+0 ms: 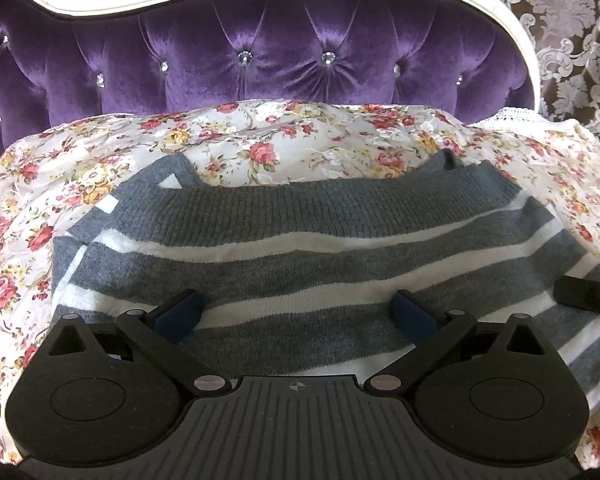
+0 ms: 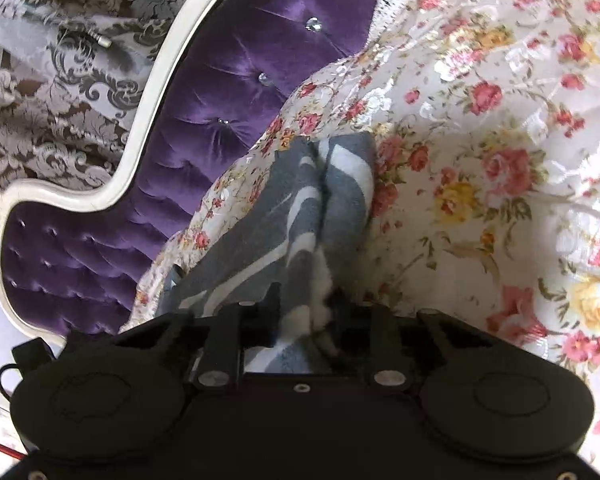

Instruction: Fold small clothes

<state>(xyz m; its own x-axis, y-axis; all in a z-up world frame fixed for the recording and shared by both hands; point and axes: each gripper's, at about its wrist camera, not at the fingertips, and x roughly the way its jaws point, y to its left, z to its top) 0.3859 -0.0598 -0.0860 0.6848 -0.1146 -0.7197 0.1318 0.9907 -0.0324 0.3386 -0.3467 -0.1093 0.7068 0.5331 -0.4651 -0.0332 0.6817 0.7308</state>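
A grey and white striped knit sweater (image 1: 292, 256) lies spread on a floral bedspread (image 1: 260, 140), its ribbed hem toward the headboard. My left gripper (image 1: 296, 316) is open, its blue-padded fingers (image 1: 180, 316) wide apart just above the sweater's middle, holding nothing. My right gripper (image 2: 304, 316) is shut on a bunched edge of the sweater (image 2: 284, 216), with the cloth pinched between its jaws. Part of the right gripper (image 1: 588, 290) shows at the sweater's right edge in the left wrist view.
A purple tufted headboard (image 1: 260, 60) with a white frame stands behind the bed. Patterned curtains (image 1: 572, 40) hang behind it. The floral bedspread (image 2: 480, 160) surrounds the sweater on all sides.
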